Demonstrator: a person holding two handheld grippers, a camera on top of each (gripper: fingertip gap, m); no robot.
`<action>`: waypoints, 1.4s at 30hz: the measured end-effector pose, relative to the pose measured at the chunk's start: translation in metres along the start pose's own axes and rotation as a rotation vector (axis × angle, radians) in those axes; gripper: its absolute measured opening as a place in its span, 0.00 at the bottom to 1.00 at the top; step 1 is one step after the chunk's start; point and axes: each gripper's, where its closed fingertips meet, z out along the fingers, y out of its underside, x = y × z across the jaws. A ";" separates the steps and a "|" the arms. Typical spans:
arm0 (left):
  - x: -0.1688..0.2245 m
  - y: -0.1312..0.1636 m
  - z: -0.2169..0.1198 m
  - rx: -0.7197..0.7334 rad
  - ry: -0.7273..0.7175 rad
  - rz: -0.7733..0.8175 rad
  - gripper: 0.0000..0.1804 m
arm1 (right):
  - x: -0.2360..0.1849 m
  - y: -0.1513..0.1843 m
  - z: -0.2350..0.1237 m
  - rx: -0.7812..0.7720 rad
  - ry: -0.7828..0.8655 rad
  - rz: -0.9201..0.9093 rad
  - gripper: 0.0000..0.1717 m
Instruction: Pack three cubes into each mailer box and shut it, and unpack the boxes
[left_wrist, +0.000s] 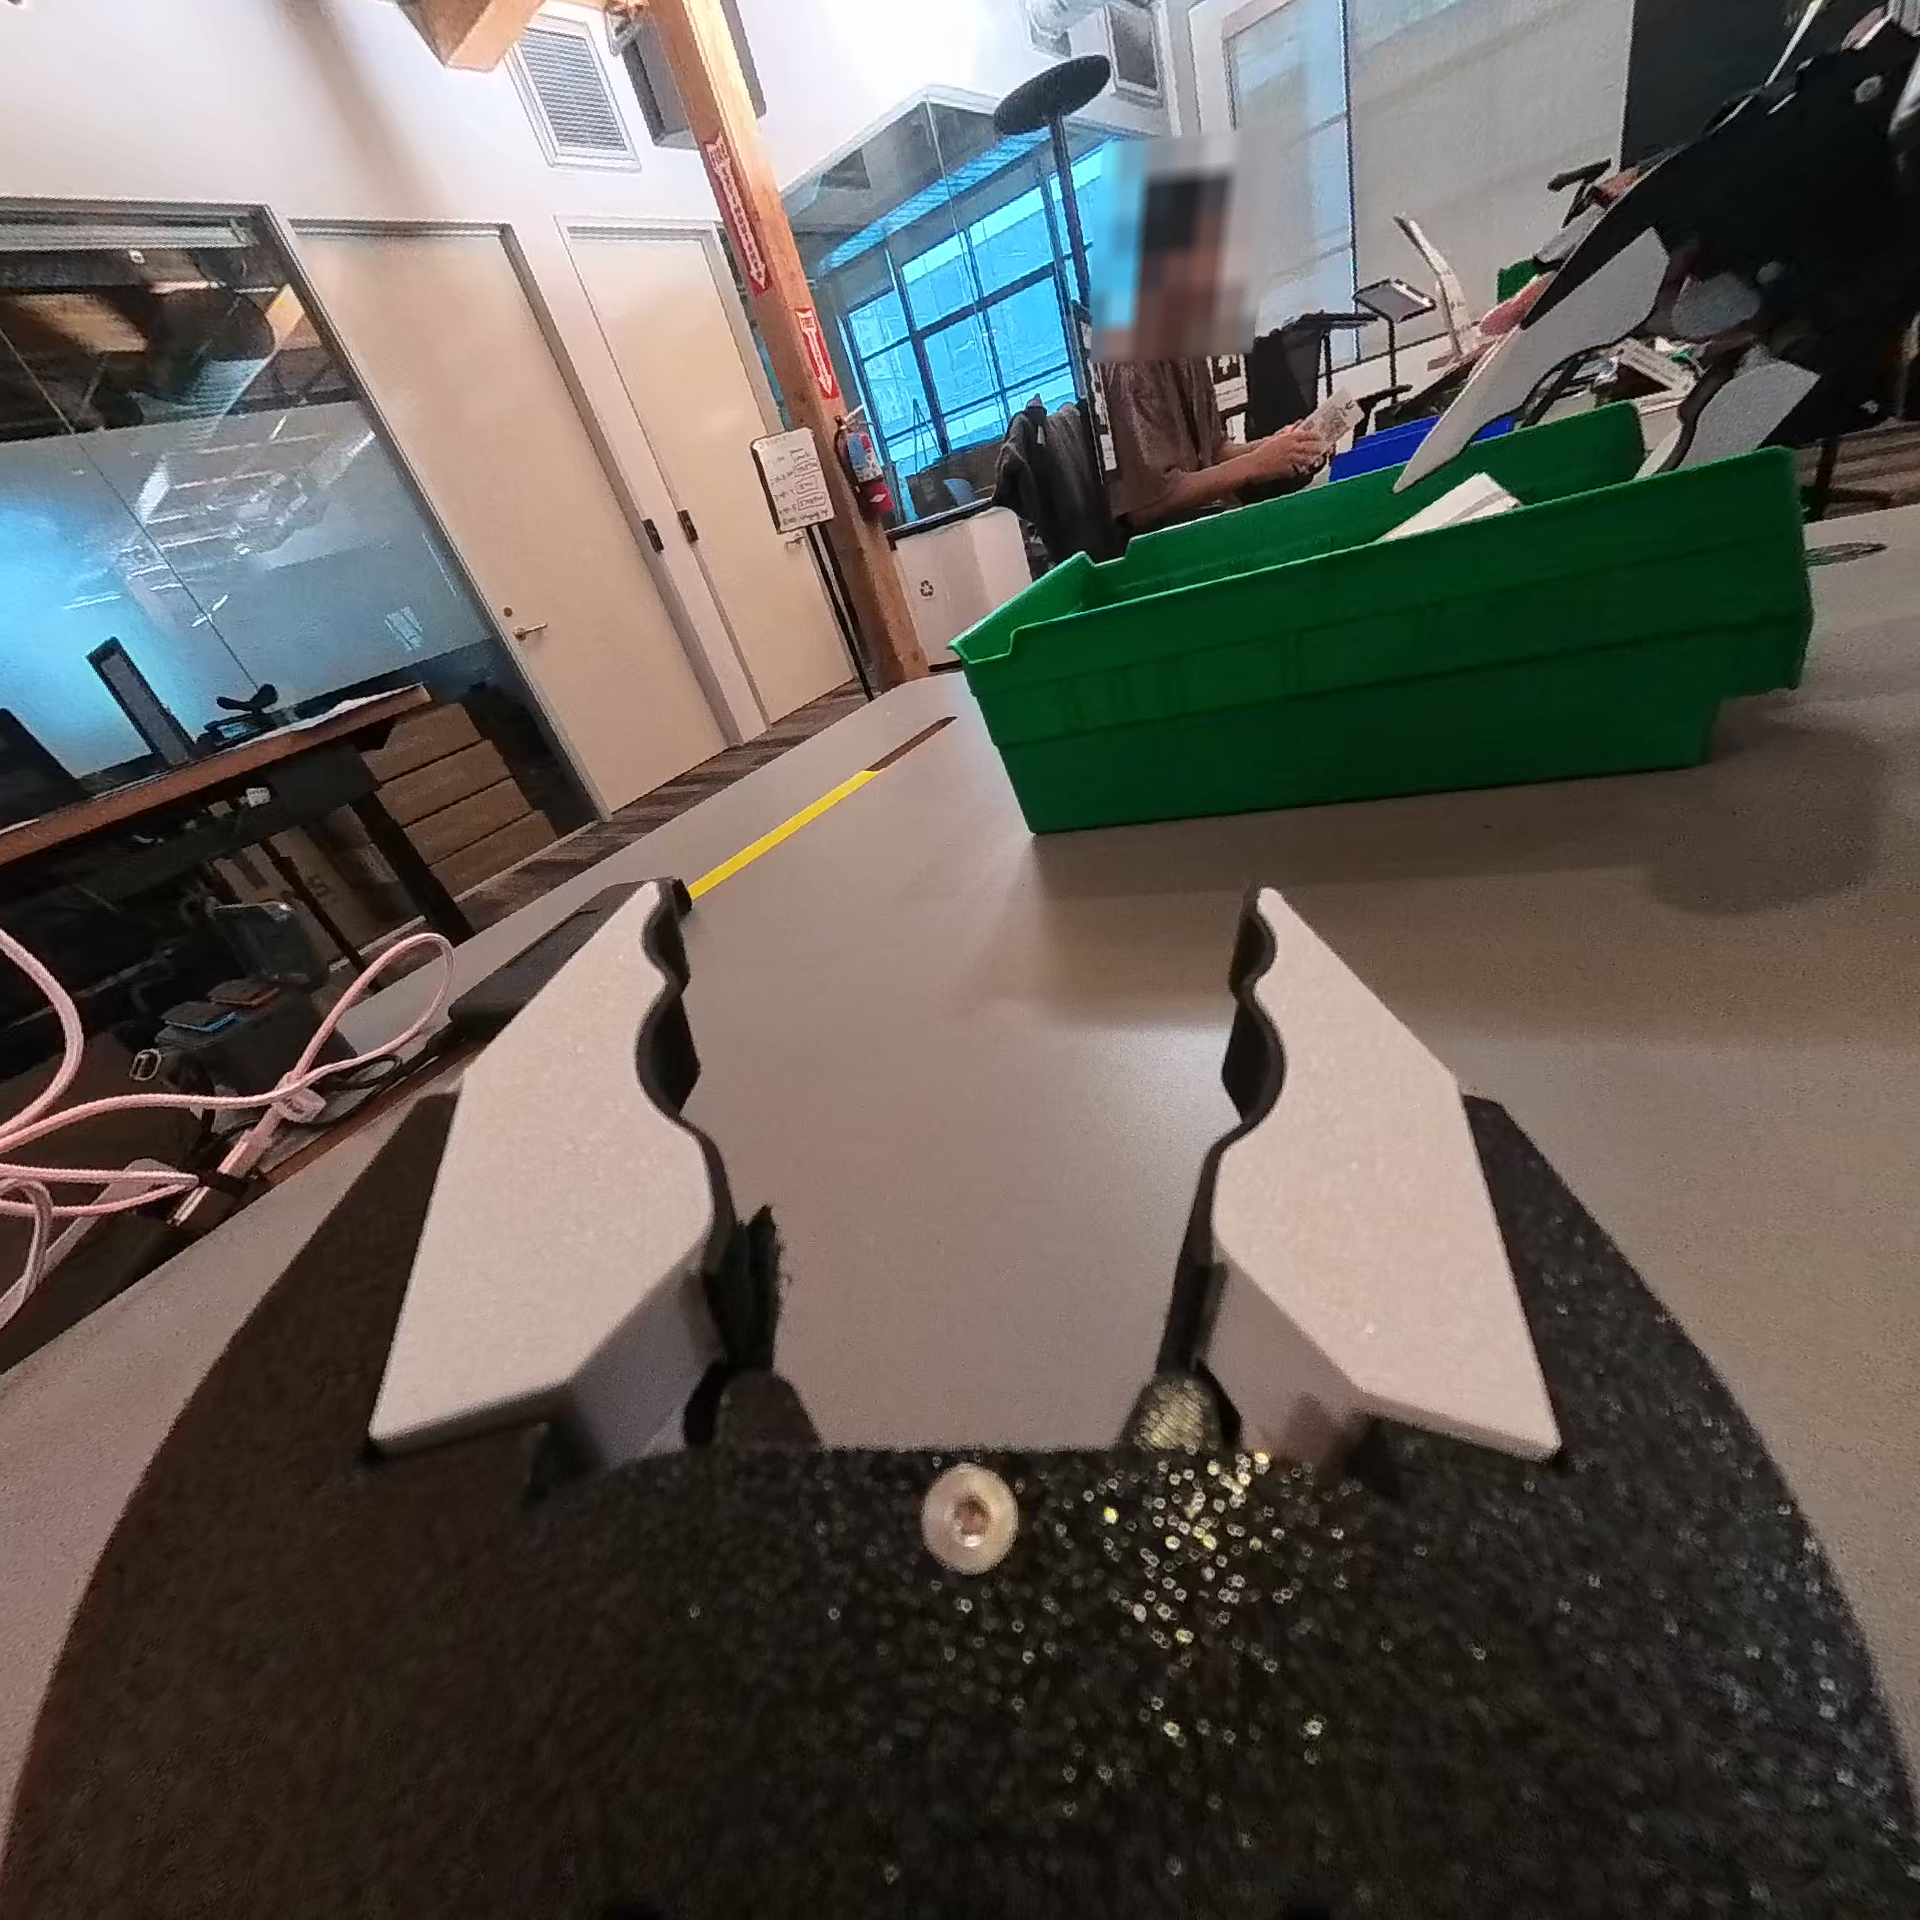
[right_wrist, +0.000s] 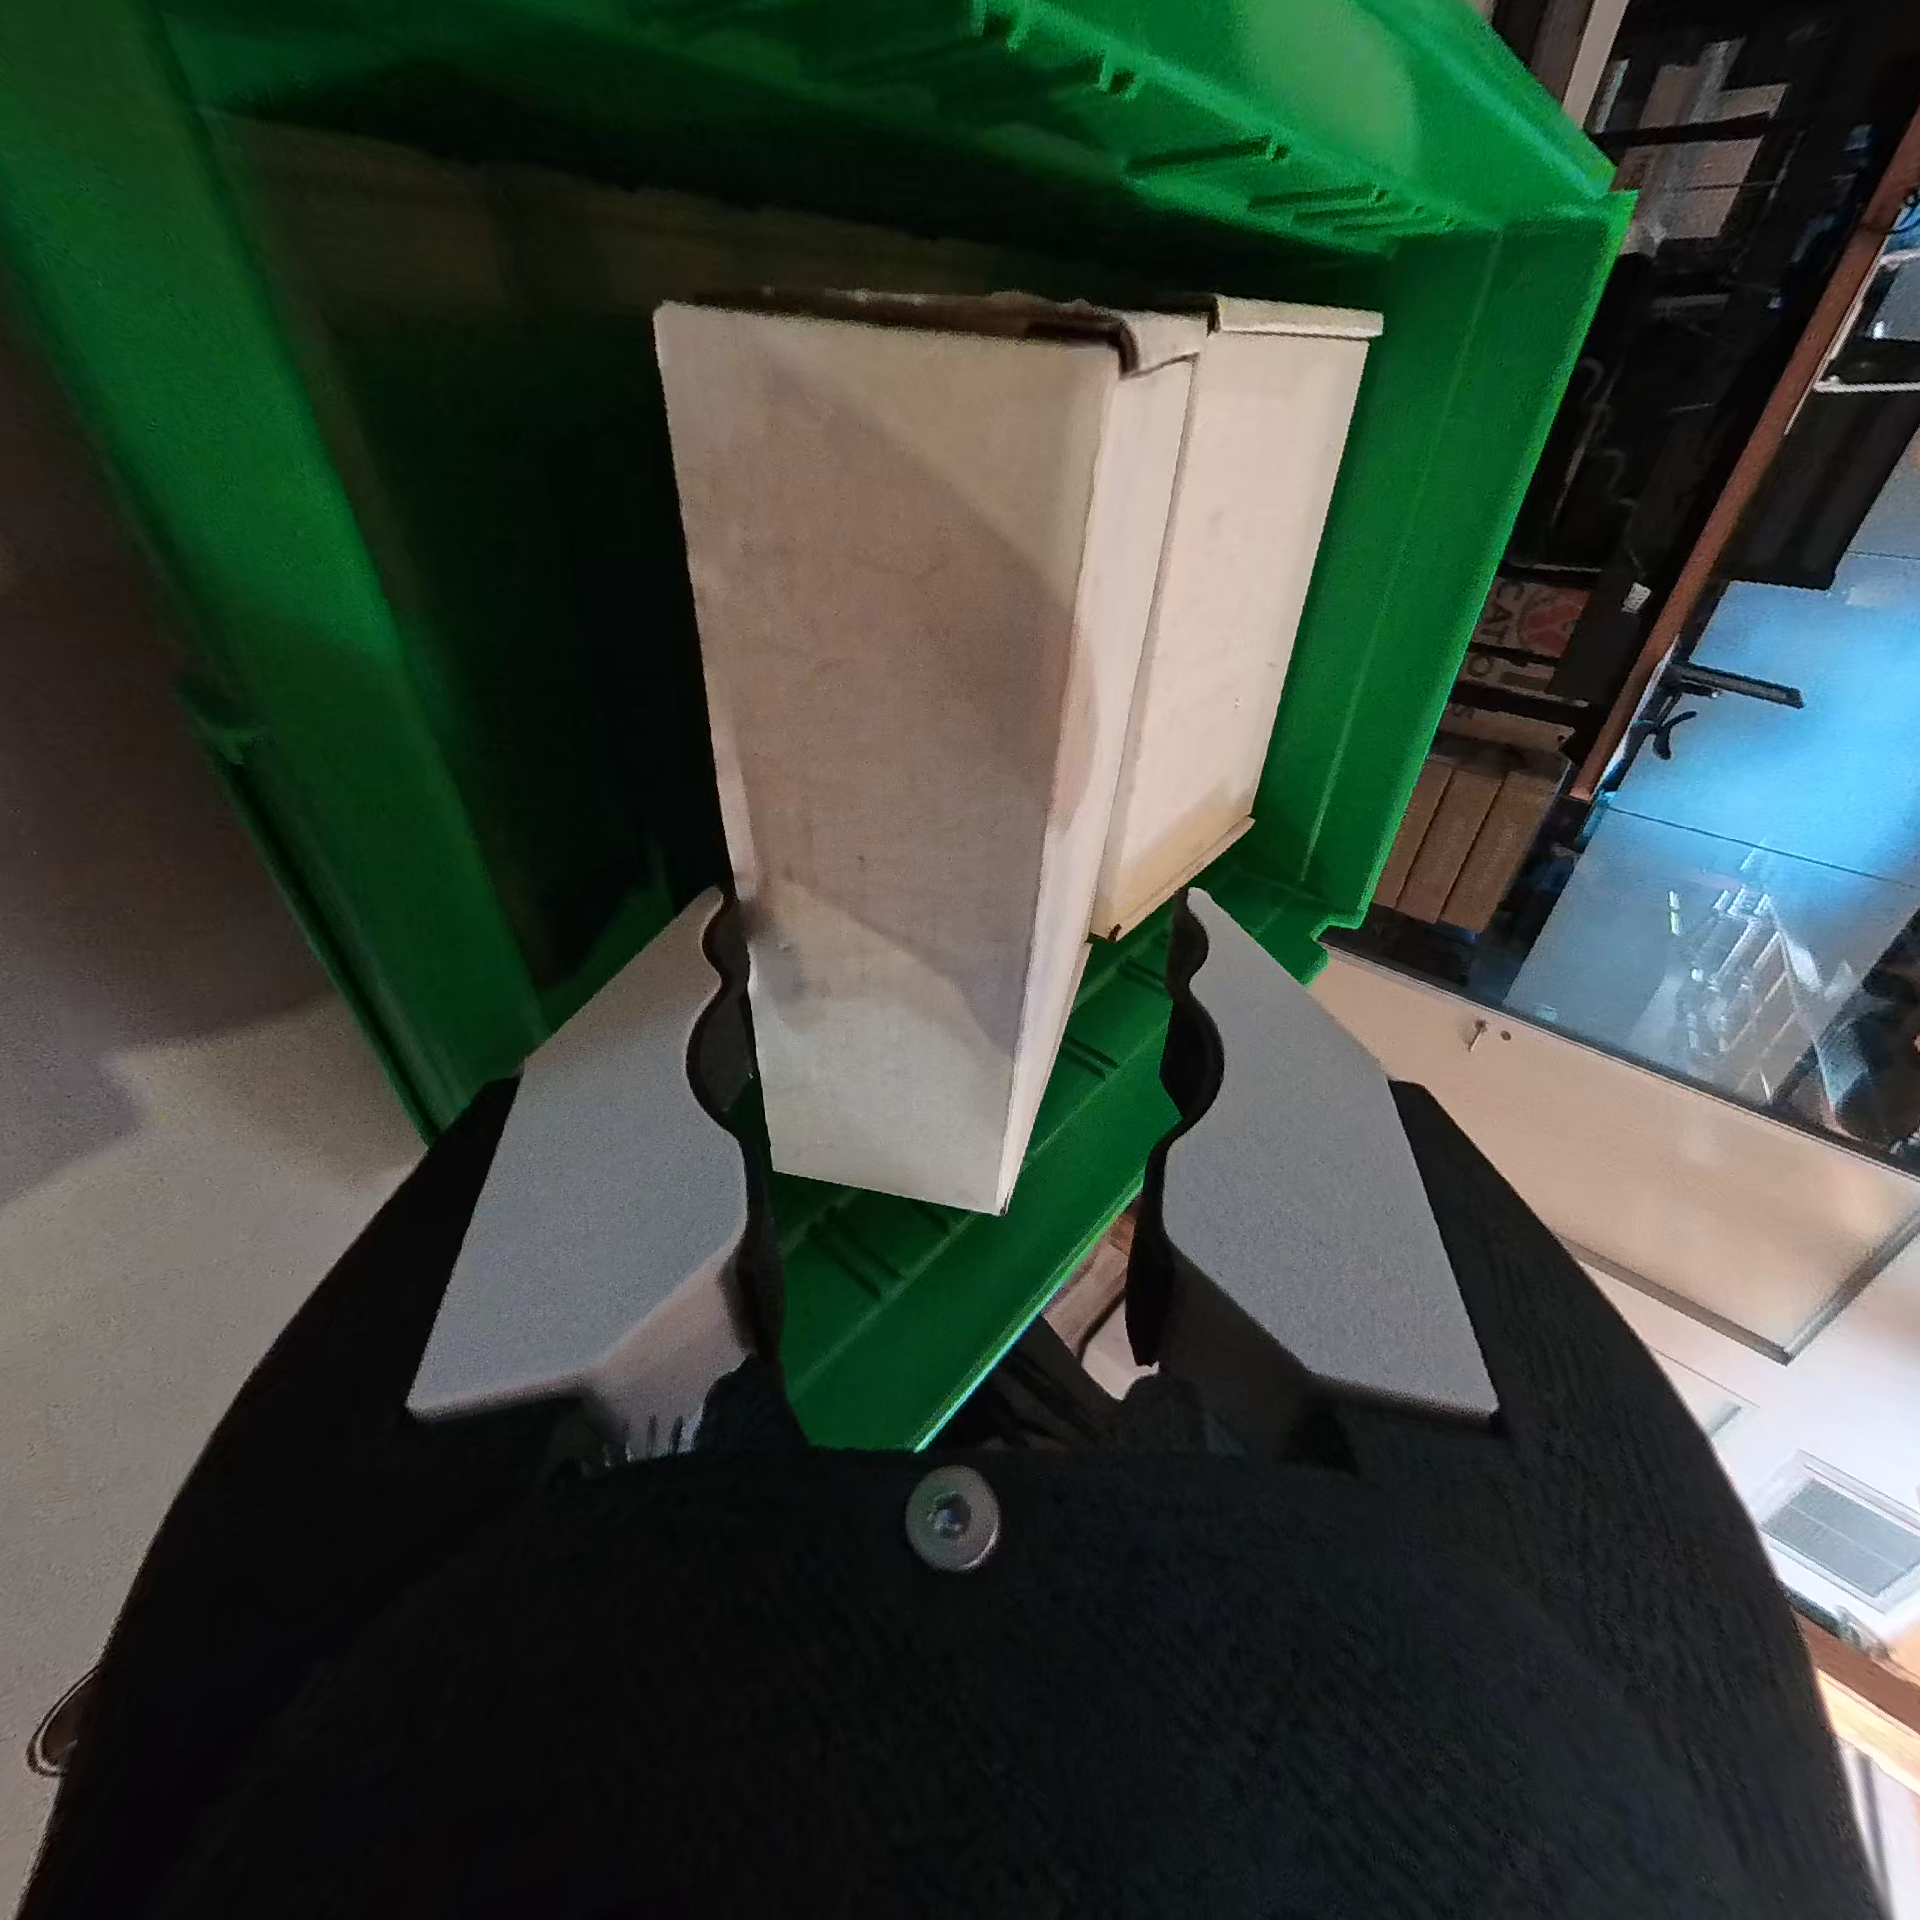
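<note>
1. Office-type room, with a big grey table (left_wrist: 1039, 1039) carrying everything. Landmark for all of this is the green bin (left_wrist: 1382, 665) sitting on it.
2. Left tool (left_wrist: 961, 940): fingers spread wide with only bare tabletop between them, so it's got nothing. It sits low over the table, on the near side of the bin and well apart from it.
3. Right tool (right_wrist: 956, 935): up over the bin, pointing down into it. A white mailer box (right_wrist: 894, 748) sticks up between its fingers. The left finger (right_wrist: 665, 1039) looks like it's right against the box's side, but there's a clear gap between the box and the other finger (right_wrist: 1278, 1049), so I'd say it's spread around the box, not pinching it.
4. A second white mailer box (right_wrist: 1236, 582) is inside the bin too, just beside the first one, up against the bin's wall.
5. Both boxes look shut. Can't see any cubes.
6. Along the table edge left of the bin there's a yellow tape strip (left_wrist: 779, 836).
7. Off the table, left of the bin: pink cables (left_wrist: 208, 1122) and a wooden desk (left_wrist: 208, 769).
8. Behind the bin a person (left_wrist: 1164, 436) is sitting, next to a wooden post (left_wrist: 790, 332).
</note>
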 end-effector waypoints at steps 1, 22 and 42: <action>0.000 0.000 0.000 0.000 0.000 0.001 0.57 | 0.000 0.000 0.000 -0.002 0.001 -0.003 0.47; 0.001 0.001 0.000 -0.003 0.005 0.004 0.56 | 0.006 0.001 -0.006 0.004 0.049 -0.005 0.45; 0.001 0.001 0.002 -0.006 0.013 0.002 0.56 | -0.004 0.012 -0.032 0.003 -0.253 0.354 0.34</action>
